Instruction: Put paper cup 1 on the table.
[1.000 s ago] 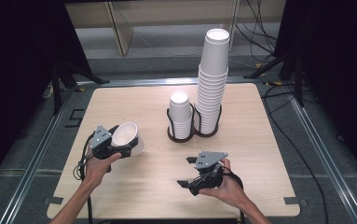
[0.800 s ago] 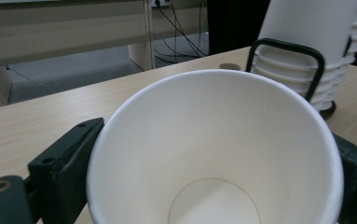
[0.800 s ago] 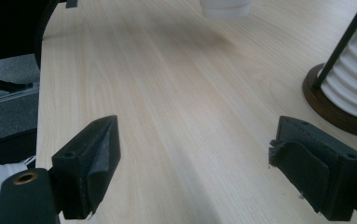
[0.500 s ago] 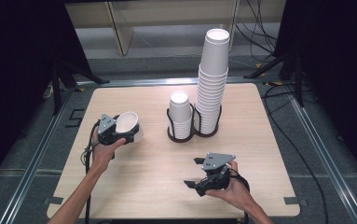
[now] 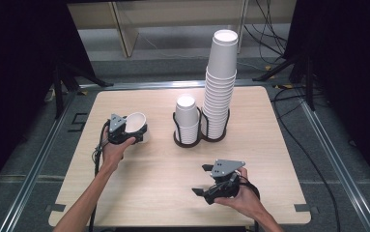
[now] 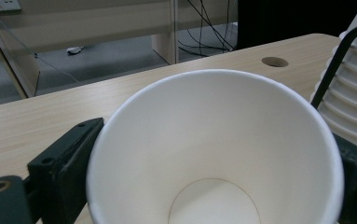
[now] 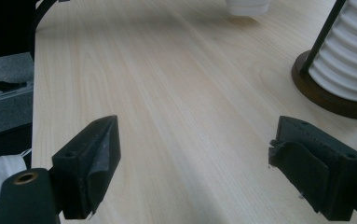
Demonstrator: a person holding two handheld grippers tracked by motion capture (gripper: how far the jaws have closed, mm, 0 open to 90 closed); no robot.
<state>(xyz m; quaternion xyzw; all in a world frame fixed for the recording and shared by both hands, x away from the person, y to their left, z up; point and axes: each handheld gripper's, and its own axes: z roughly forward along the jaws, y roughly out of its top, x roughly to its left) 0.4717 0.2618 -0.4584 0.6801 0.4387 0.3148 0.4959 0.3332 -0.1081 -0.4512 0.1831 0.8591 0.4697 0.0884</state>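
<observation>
My left gripper (image 5: 124, 131) is shut on a single white paper cup (image 5: 135, 125) at the table's left, with the cup's mouth tipped toward the camera. In the left gripper view the cup (image 6: 213, 140) sits between both black jaws, which press on its sides. A dark wire cup holder (image 5: 199, 141) at the table's middle carries a short stack of cups (image 5: 187, 118) and a tall stack (image 5: 220, 82). My right gripper (image 5: 202, 180) hovers near the front edge, open, with bare wood between its jaws (image 7: 204, 163).
The light wooden table (image 5: 279, 159) has rounded corners and a metal frame around it. Beside the cup, the holder's wire and ribbed stack (image 6: 353, 93) stand close on the right. Cables and dark stands lie on the floor behind the table.
My left gripper has carried the cup away from the person and slightly right, toward the holder. The right gripper has stayed about where it was, still open.
</observation>
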